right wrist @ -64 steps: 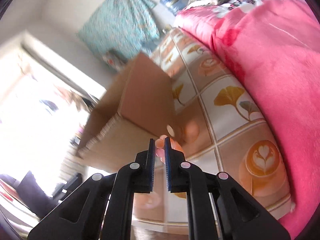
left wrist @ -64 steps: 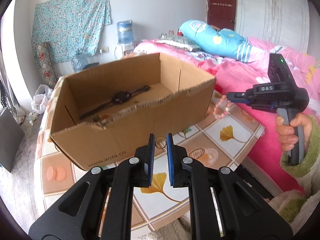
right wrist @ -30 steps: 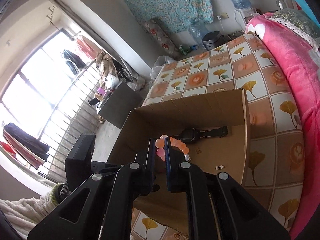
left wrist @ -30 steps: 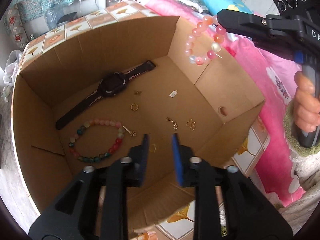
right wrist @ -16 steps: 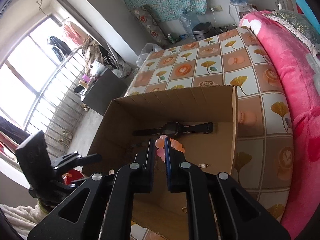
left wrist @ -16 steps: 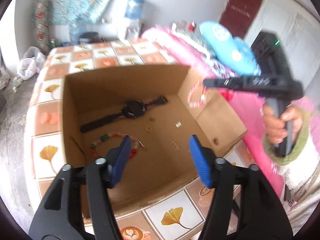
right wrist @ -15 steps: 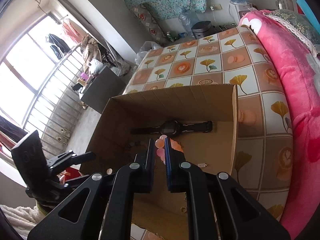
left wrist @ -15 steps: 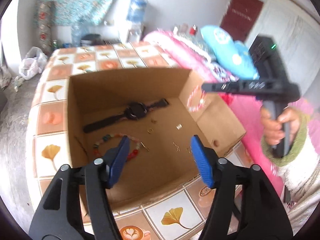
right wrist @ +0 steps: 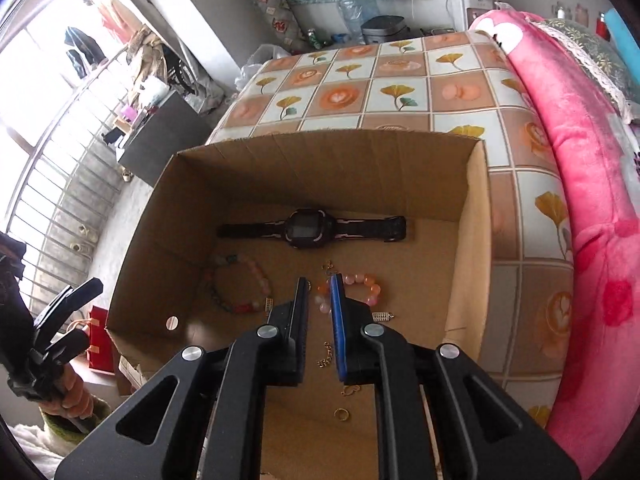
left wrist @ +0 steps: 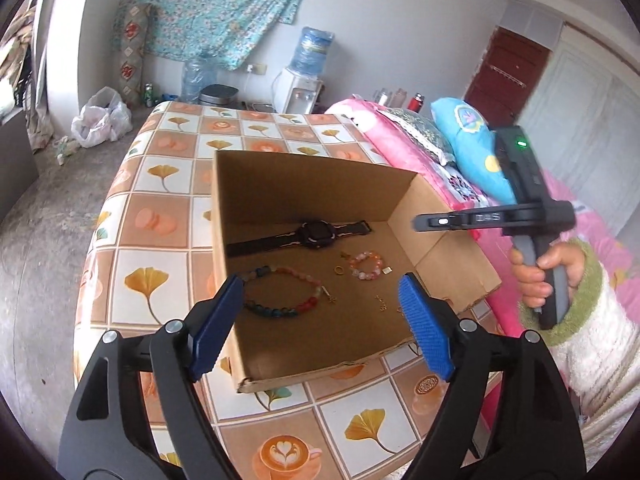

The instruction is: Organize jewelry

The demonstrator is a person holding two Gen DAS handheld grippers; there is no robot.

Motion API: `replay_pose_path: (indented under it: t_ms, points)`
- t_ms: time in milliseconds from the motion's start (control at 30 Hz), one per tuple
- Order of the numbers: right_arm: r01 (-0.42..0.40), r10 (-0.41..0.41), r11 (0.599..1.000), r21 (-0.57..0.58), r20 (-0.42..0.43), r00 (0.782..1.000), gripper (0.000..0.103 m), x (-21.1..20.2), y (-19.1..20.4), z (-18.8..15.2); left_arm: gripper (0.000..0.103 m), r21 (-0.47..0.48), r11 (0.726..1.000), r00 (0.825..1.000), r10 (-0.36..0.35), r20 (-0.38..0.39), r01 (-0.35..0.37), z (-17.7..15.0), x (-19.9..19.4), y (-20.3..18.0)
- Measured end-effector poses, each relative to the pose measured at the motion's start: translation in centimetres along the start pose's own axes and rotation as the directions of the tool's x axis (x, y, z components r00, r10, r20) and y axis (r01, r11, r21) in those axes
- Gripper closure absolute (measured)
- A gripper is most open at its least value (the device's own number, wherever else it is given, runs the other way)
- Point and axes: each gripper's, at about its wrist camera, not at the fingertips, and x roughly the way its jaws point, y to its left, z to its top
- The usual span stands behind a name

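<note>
Right wrist view: right gripper (right wrist: 320,292) jaws just parting, nothing gripped; pink bracelet (right wrist: 362,288) lies on cardboard box (right wrist: 328,148) floor, 6 o'clock of watch (right wrist: 310,227). Drop step done. Left gripper (left wrist: 320,320) spread wide, empty, jaws just opening. Next: withdraw, fetch any remaining piece.

I see the cardboard box (left wrist: 256,208) on the table (left wrist: 160,216). Inside, the watch (left wrist: 316,234) lies along the far wall; nearer me, two bead bracelets (right wrist: 352,292) lie side by side.
</note>
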Motion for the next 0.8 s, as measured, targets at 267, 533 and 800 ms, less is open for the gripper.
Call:
replay_pose_path:
  t_ms: [267, 533, 800]
  points:
    - [0.076, -0.09, 0.995, 0.065, 0.241, 0.966, 0.055, -7.1, -1.7, -2.5, 0.02, -0.073, 0.994, 0.997, 0.077, -0.029, -0.078, -0.5, 1.0, 1.6]
    - [0.043, -0.071, 0.972, 0.23, 0.118, 0.99, 0.05, -5.0, -6.1, -7.0, 0.02, -0.23, 0.971, 0.985, 0.025, -0.173, -0.065, -1.9, 4.3, 3.1]
    - [0.036, -0.043, 0.984, 0.173, 0.04, 0.998, 0.046, -2.8, -3.9, -8.5, 0.019, -0.221, 0.966, 0.978, 0.094, -0.185, -0.134, -2.3, 4.8, 1.8]
